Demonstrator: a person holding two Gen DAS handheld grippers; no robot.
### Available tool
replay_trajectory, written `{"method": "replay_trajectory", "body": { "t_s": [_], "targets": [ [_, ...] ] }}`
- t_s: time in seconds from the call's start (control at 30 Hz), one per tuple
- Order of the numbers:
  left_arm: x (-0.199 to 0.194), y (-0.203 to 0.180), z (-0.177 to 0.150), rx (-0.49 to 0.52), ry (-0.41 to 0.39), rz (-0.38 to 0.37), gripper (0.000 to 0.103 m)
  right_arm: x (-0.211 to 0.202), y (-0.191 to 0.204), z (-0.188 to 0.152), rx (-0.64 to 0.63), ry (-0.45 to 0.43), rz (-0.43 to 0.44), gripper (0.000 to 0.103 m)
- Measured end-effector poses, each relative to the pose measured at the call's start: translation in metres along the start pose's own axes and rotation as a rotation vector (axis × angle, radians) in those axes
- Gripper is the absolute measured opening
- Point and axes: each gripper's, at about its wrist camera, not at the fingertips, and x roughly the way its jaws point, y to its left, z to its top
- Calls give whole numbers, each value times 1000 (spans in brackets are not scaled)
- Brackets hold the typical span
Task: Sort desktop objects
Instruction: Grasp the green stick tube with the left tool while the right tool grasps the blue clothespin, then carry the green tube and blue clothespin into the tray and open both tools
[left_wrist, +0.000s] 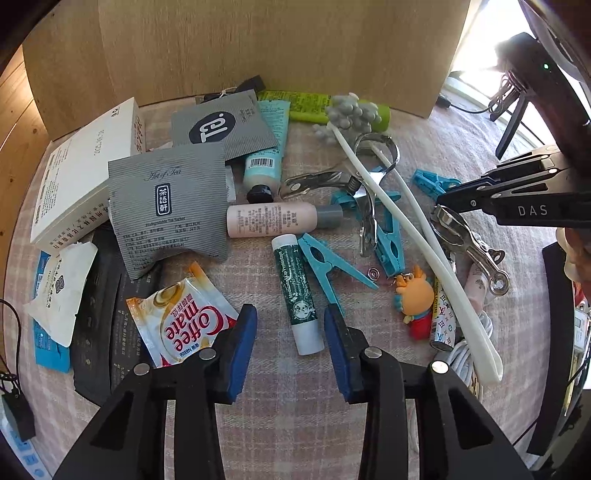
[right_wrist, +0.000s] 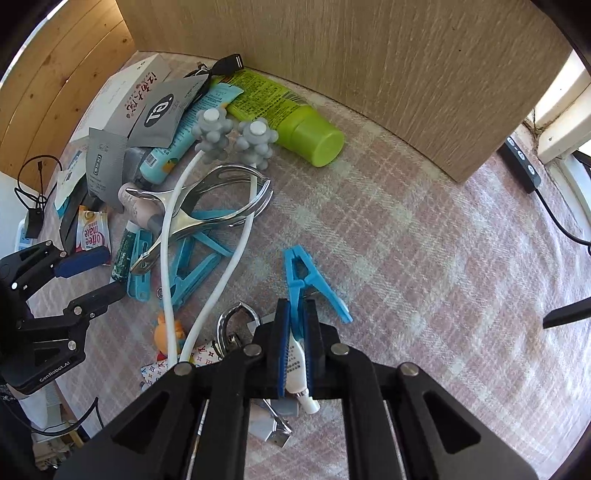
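My left gripper (left_wrist: 290, 317) is open and empty, its blue pads on either side of a green lip balm stick (left_wrist: 297, 291) lying on the pink plaid cloth. A Coffee mate sachet (left_wrist: 184, 321) lies just left of it. My right gripper (right_wrist: 295, 314) is shut on a small white tube (right_wrist: 300, 373), held between its blue pads just above a blue clothes peg (right_wrist: 306, 280). The right gripper also shows at the right edge of the left wrist view (left_wrist: 443, 201), and the left gripper shows at the left of the right wrist view (right_wrist: 99, 273).
Clutter fills the cloth: grey tea sachets (left_wrist: 170, 203), a white box (left_wrist: 85, 170), a pink bottle (left_wrist: 273, 219), a teal tube (left_wrist: 269, 147), a green tube (right_wrist: 288, 110), metal clips (right_wrist: 207, 206), teal pegs (left_wrist: 332, 266), a white massager (left_wrist: 406, 236), an orange toy (left_wrist: 413, 299). A wooden panel (right_wrist: 369, 66) stands behind.
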Motion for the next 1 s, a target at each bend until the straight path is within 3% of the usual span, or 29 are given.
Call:
{"method": "replay_trajectory", "body": {
  "t_s": [0.13, 0.23, 0.6, 0.83, 1.0],
  "targets": [
    [9, -7, 9, 30, 17, 20, 31, 1, 4, 5, -12, -8, -14, 7],
    [10, -6, 13, 24, 17, 19, 15, 1, 6, 6, -17, -10, -23, 7],
    [-9, -8, -15, -17, 12, -13, 14, -14, 0, -25, 48, -15, 3, 5],
    [-54, -32, -42, -5, -43, -36, 14, -53, -20, -74, 113, -55, 10, 5],
    [-85, -76, -48, 71, -70, -70, 14, -90, -51, -149, 160, -93, -3, 5]
  ]
}}
